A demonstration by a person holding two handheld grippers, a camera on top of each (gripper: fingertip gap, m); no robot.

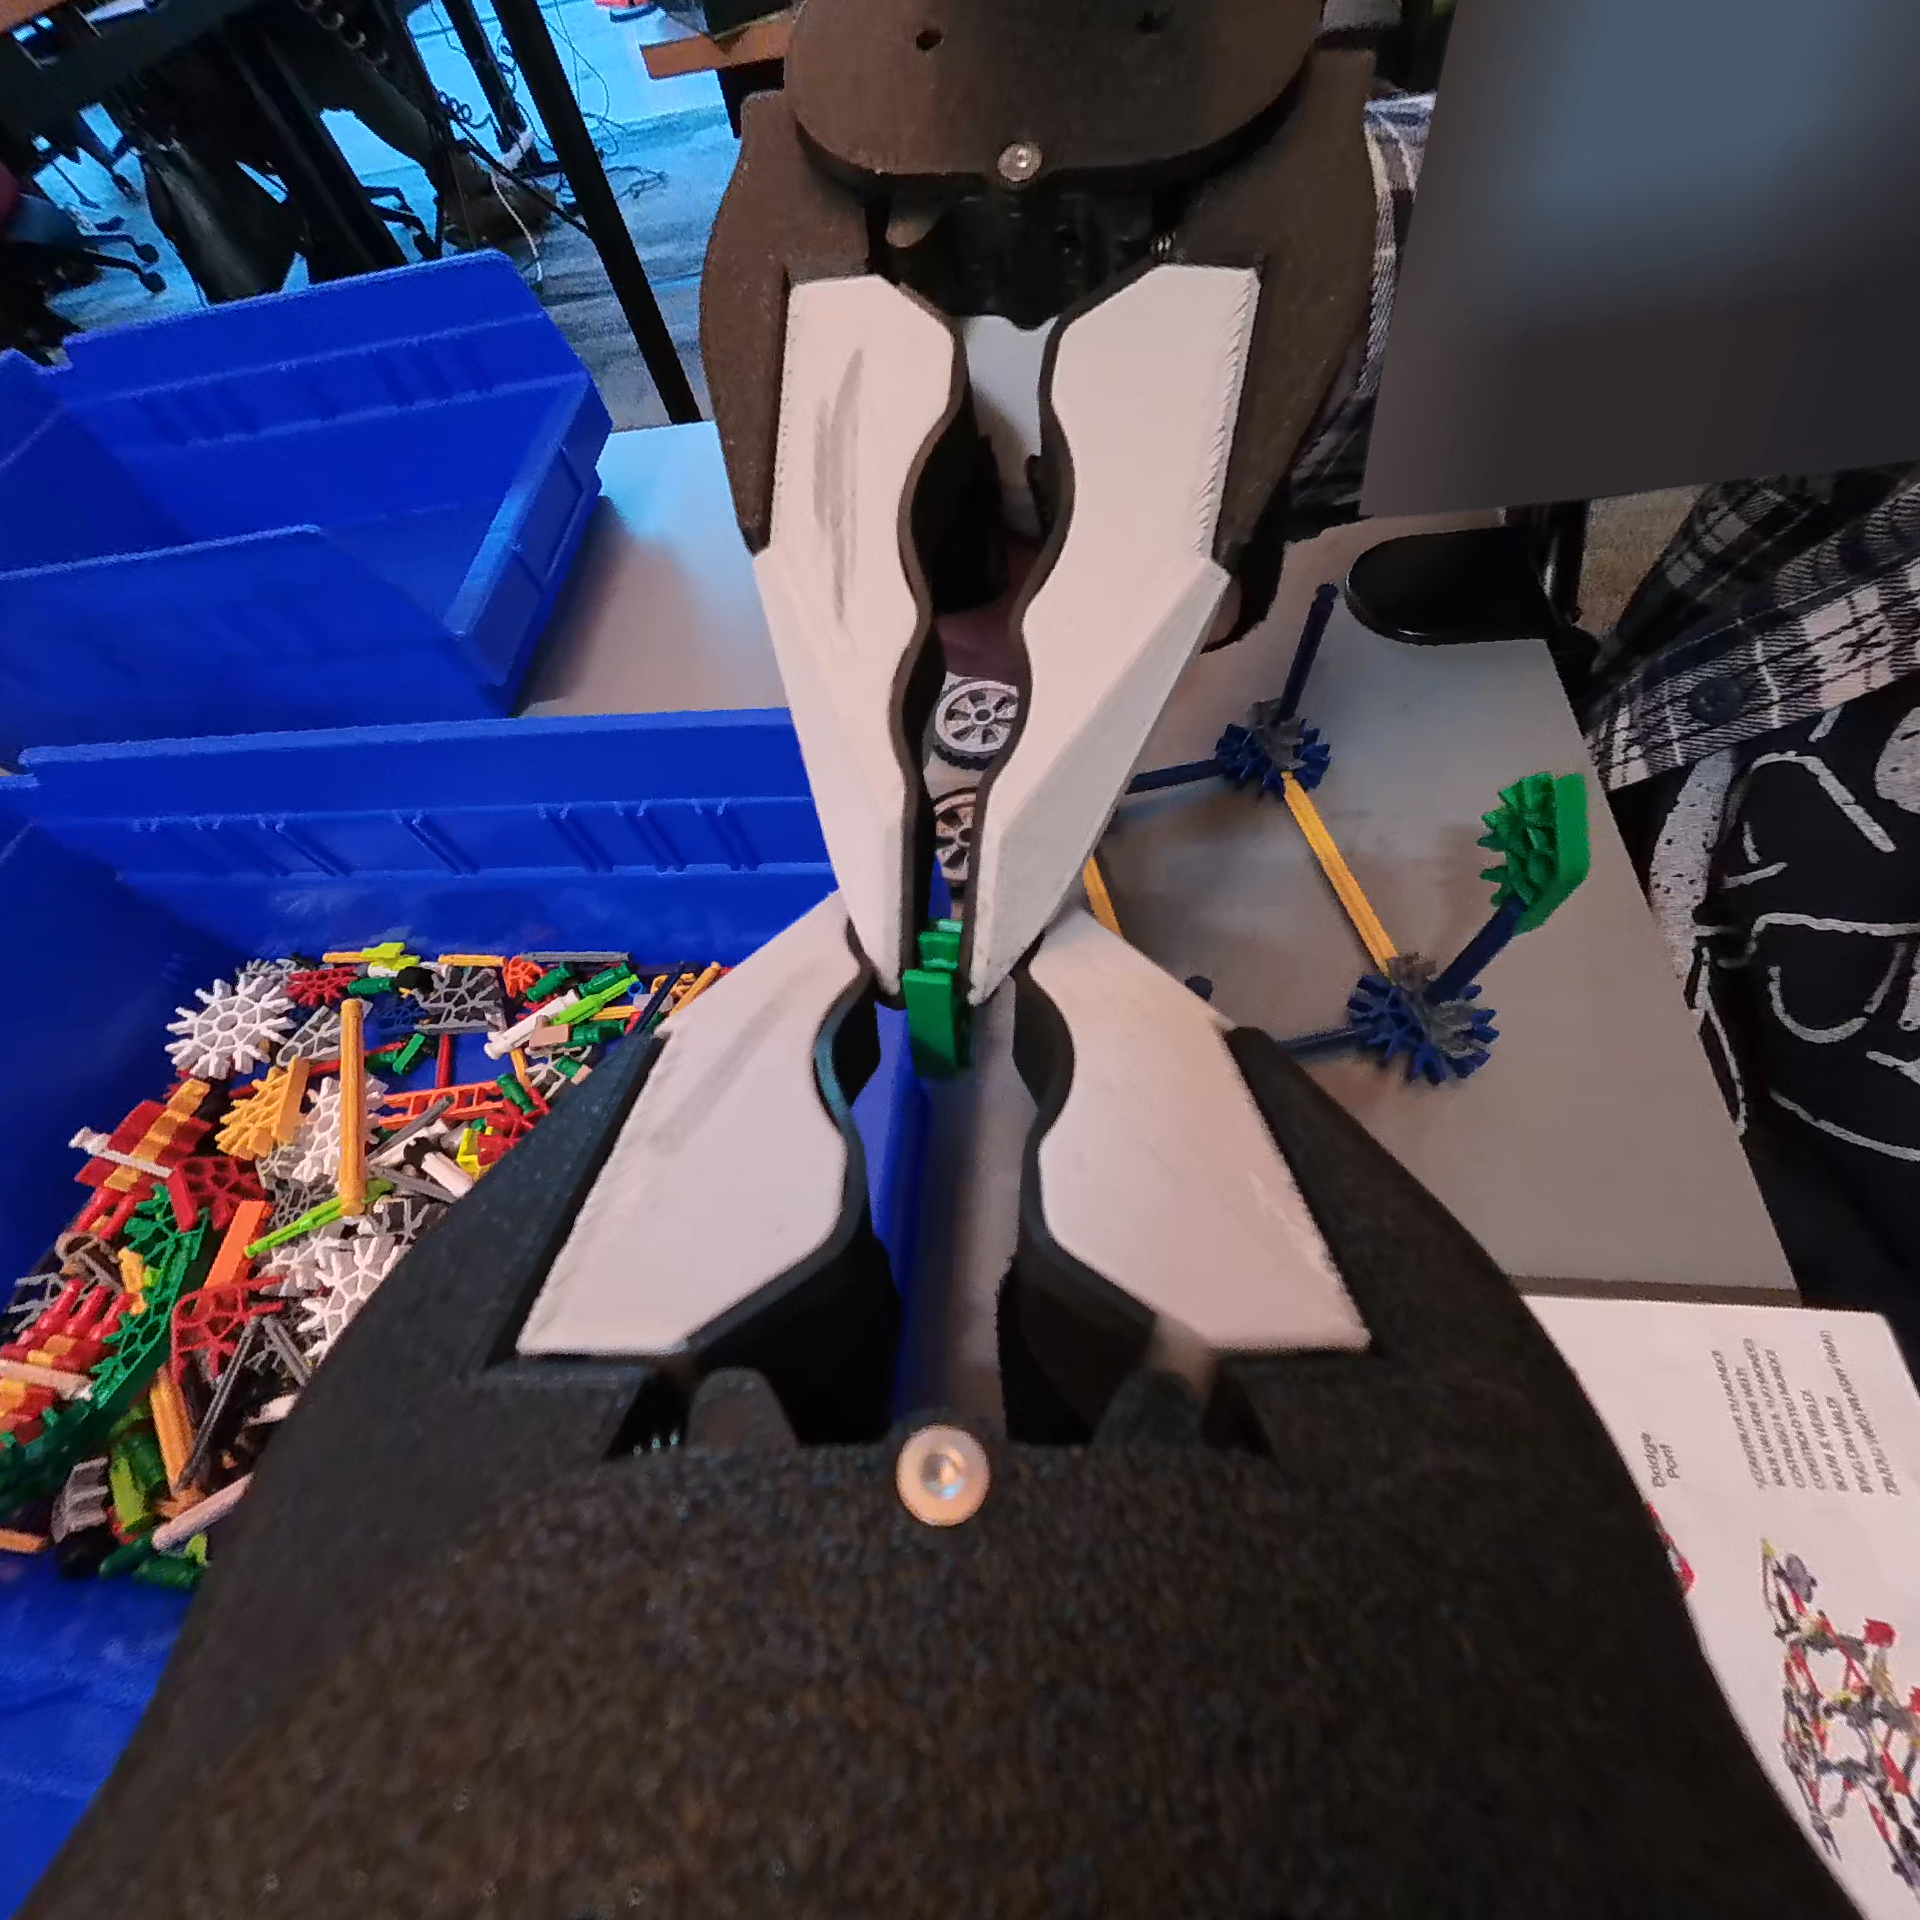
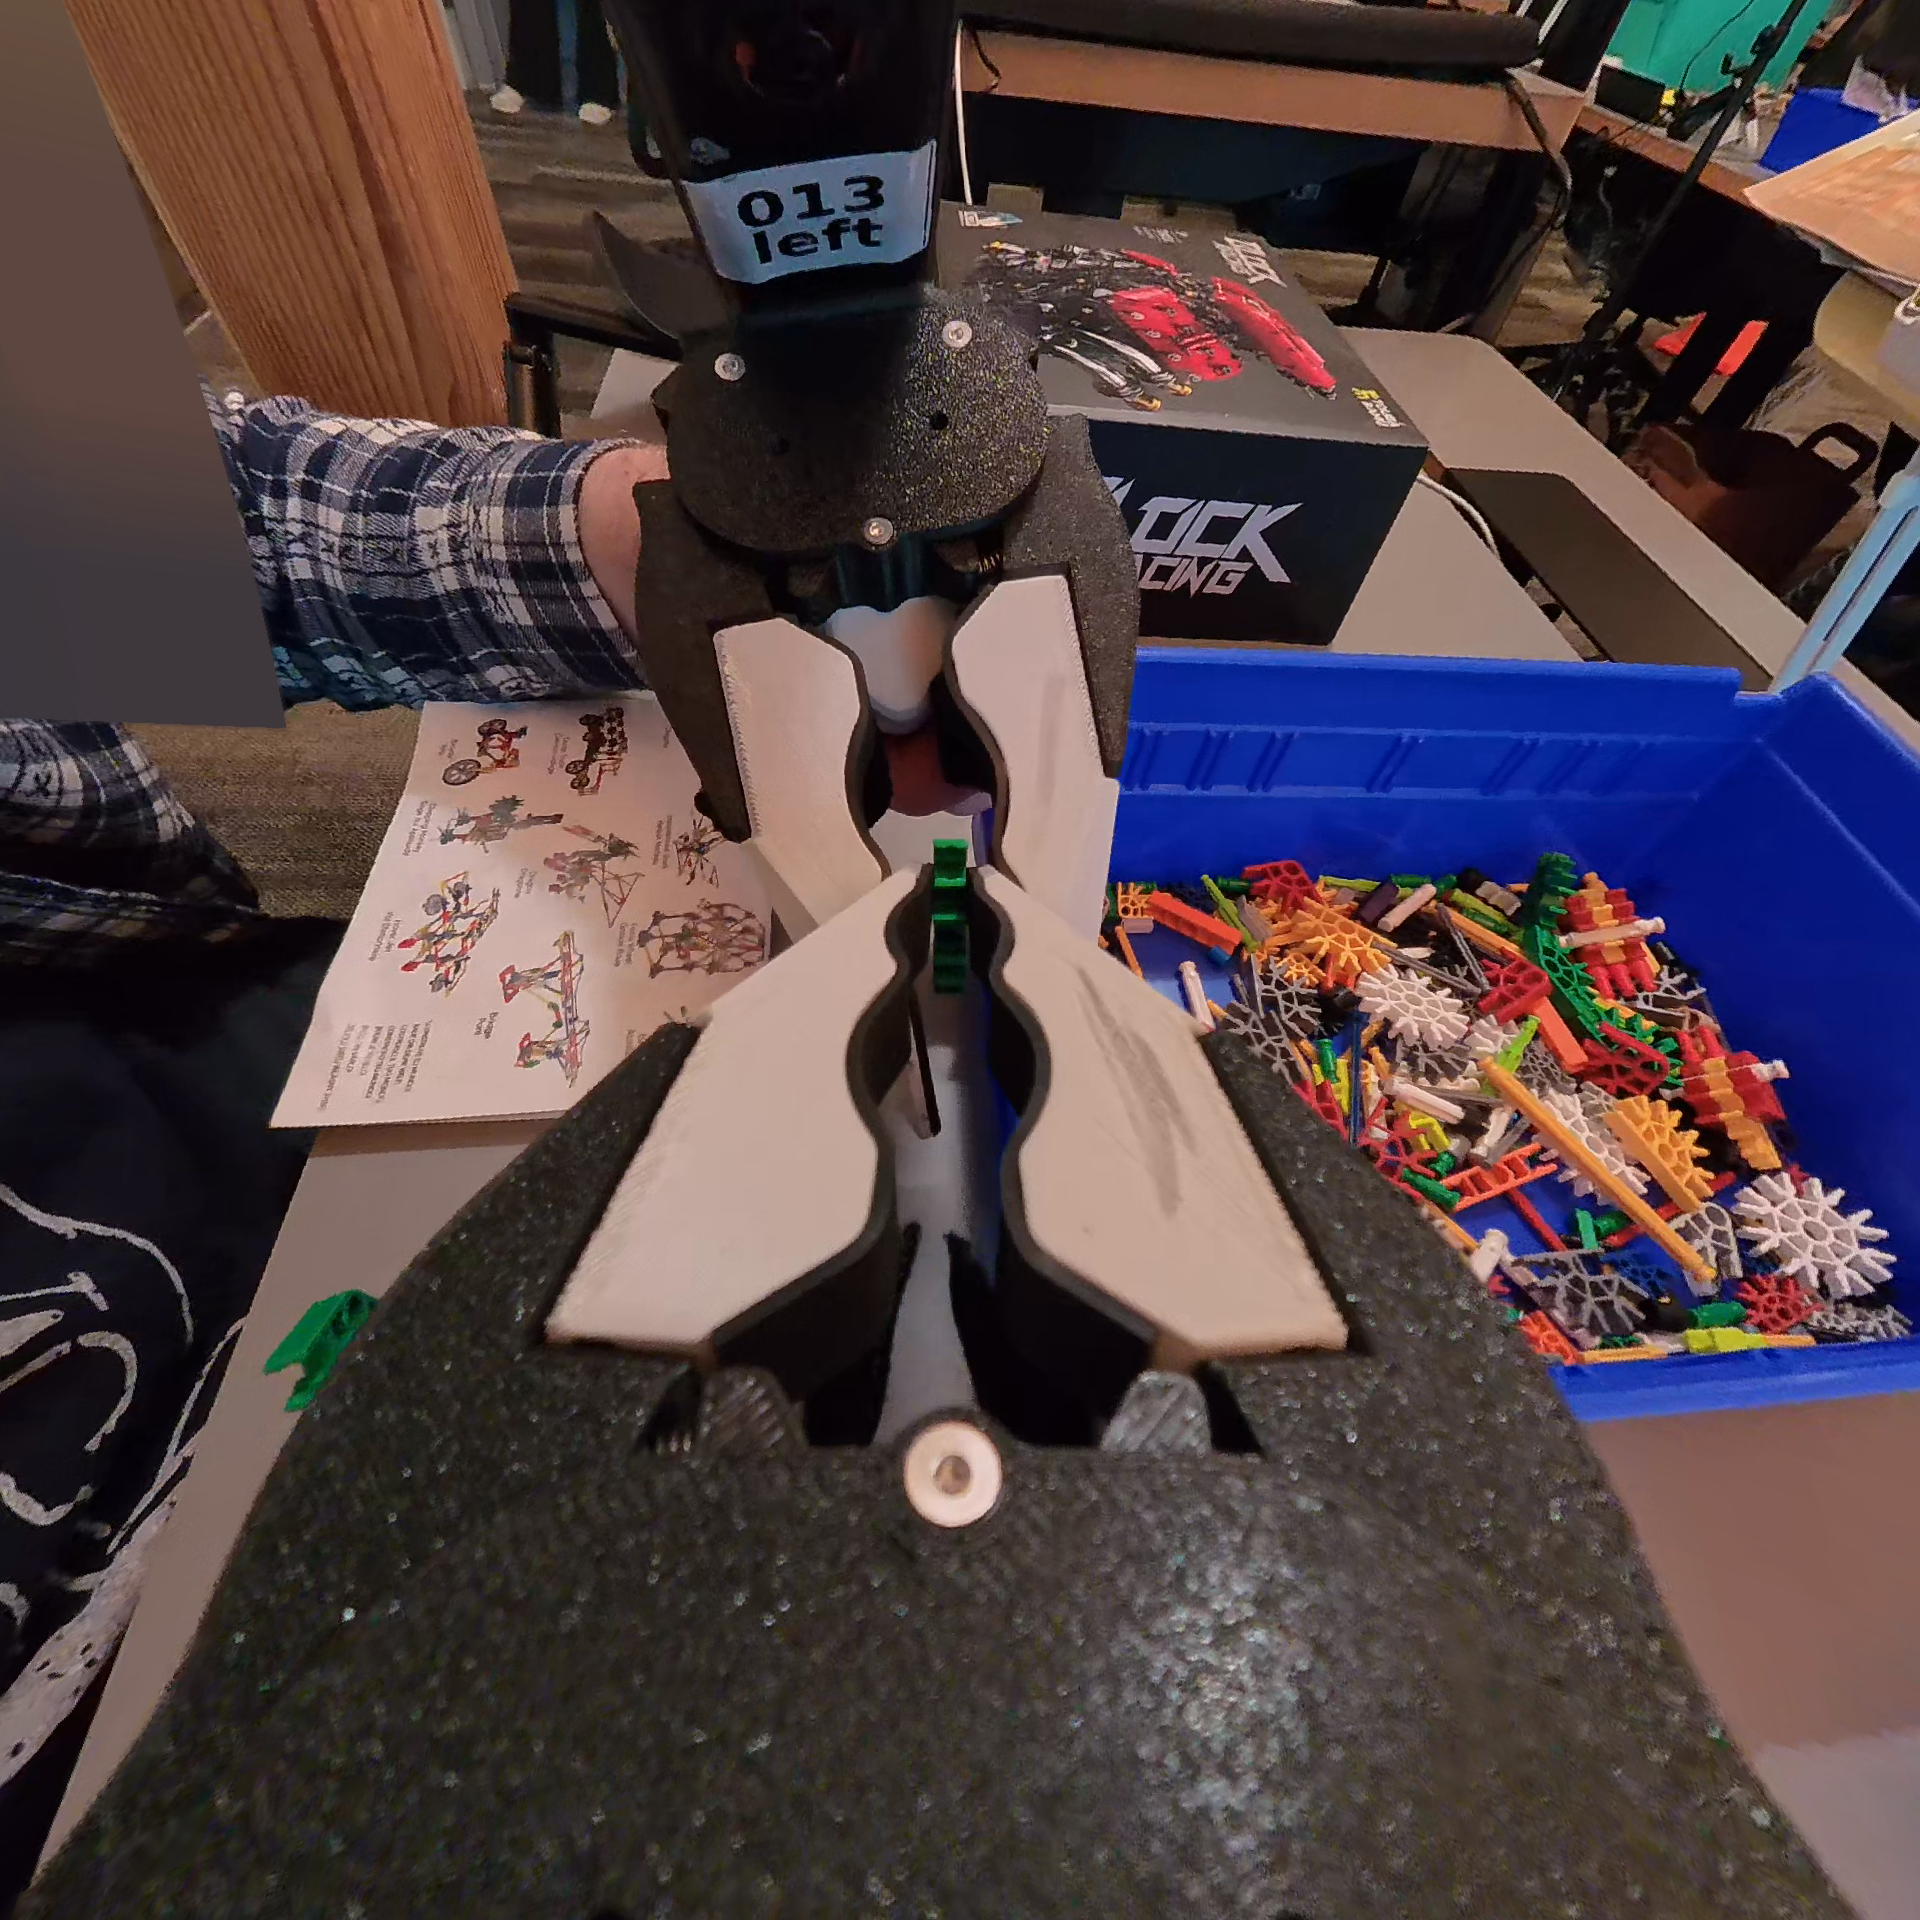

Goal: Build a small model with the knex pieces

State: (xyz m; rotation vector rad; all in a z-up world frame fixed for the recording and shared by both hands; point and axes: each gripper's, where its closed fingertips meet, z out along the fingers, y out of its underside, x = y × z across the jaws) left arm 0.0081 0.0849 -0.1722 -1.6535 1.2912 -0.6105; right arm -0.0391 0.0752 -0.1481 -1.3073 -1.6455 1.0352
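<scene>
The two grippers meet tip to tip above the edge of a glossy blue plastic bin (image 2: 1455, 727), each a grainy black shell carrying smooth white fingers with wavy, black-edged inner faces. The right gripper (image 2: 948, 904) has its fingers drawn nearly together, and a small green notched connector (image 2: 948, 925), ridged like a comb, sits pinched between the tips. The left gripper (image 1: 940, 1029) comes at the same connector (image 1: 935, 1003) from the other side, its fingers parted by a narrow slot; the piece stands just at its tips, but whether those tips truly press on it I cannot tell, since the right gripper's (image 1: 935, 966) fingers cover the contact. The bin holds a loose heap of construction-toy parts (image 2: 1507, 1091): white snowflake-shaped hubs, thin yellow and orange rods, red lattice pieces, green clips. On the pale table (image 1: 1558, 1091) beyond the grippers lies a partly built frame (image 1: 1340, 862) of yellow and dark blue rods joined by blue toothed hubs, one arm ending in a green fan-shaped piece; two small spoked wheels (image 1: 977, 717) show through the gap in the right gripper's fingers. A printed instruction sheet (image 2: 520, 935) lies flat near the left gripper, a loose green clip (image 2: 317, 1345) rests at the table's edge, and a dark cardboard box (image 2: 1195, 416) stands behind the bin.
</scene>
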